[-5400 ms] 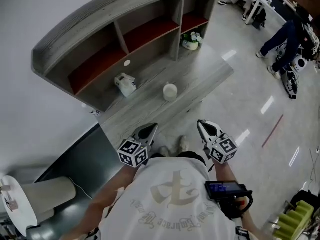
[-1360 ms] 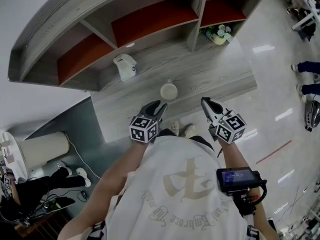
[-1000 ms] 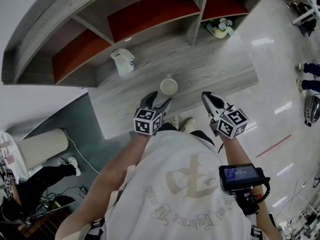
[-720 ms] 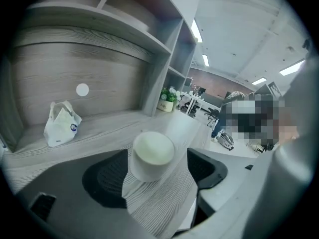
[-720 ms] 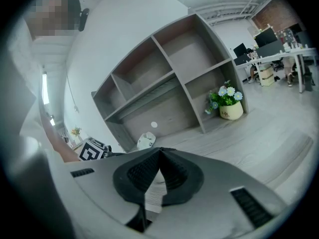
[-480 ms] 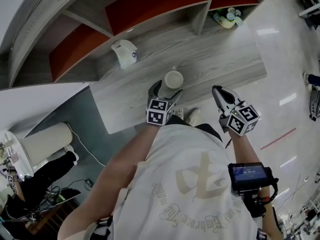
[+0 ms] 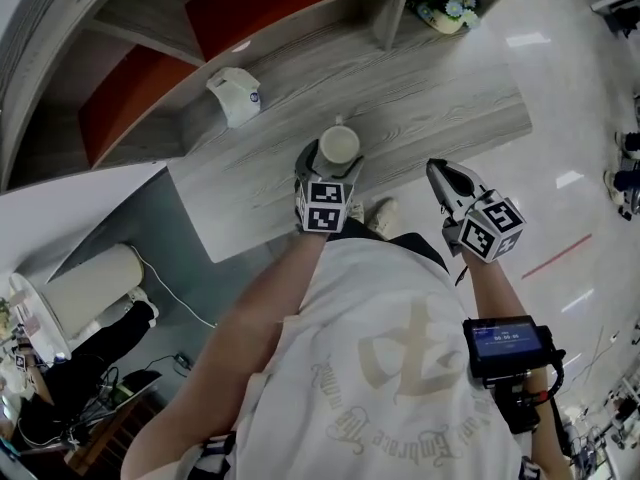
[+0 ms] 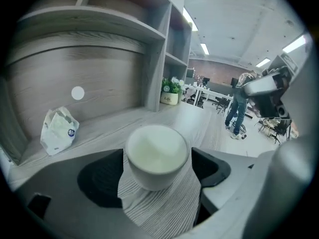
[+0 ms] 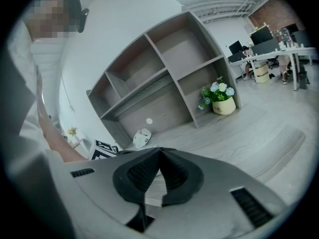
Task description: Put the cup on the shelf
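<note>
A white cup (image 7: 338, 144) stands upright on the grey wood desk (image 7: 440, 98), below the shelf unit (image 7: 270, 8) with red-backed compartments. My left gripper (image 7: 333, 162) reaches over the desk's front edge, one jaw on either side of the cup. In the left gripper view the cup (image 8: 157, 153) sits between the jaws of that gripper (image 8: 157, 177). They are opening, and a gap shows on the right side. My right gripper (image 7: 441, 170) hangs off the desk's front edge to the right, holding nothing. In its own view the right gripper (image 9: 159, 151) has its tips together.
A white bag (image 7: 232, 95) lies at the back left of the desk. A flower pot (image 7: 445, 8) stands at the back right by a shelf divider. A pale cylinder (image 7: 90, 288) stands on the floor at the left. People (image 8: 239, 103) stand in the room beyond.
My left gripper has moved forward from just short of the cup, and now has a jaw on each side of it. The right gripper has kept its place beside the desk edge.
</note>
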Available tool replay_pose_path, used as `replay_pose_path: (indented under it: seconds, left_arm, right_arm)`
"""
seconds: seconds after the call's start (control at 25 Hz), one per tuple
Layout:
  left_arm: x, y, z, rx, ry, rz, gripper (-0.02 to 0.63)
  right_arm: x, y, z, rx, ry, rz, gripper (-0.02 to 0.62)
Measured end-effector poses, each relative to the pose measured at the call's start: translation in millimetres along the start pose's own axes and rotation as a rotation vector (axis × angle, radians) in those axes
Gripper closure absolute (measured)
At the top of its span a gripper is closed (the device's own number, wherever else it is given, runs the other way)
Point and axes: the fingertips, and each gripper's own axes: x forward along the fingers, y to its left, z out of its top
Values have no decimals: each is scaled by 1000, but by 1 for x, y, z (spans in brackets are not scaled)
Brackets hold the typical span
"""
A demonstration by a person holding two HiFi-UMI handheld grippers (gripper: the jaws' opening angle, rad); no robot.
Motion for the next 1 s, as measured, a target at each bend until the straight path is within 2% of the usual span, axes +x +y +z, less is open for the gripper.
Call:
replay_pose_path:
  seconds: [0.48, 1.0]
  left_arm:
    - [21, 2, 4, 11, -25, 29, 176]
    - [-2, -10, 10, 45, -14, -41, 184]
  right_arm:
    - [-15, -14, -8, 3, 12, -41, 591]
    - [-20, -8, -3, -5, -6, -33, 591]
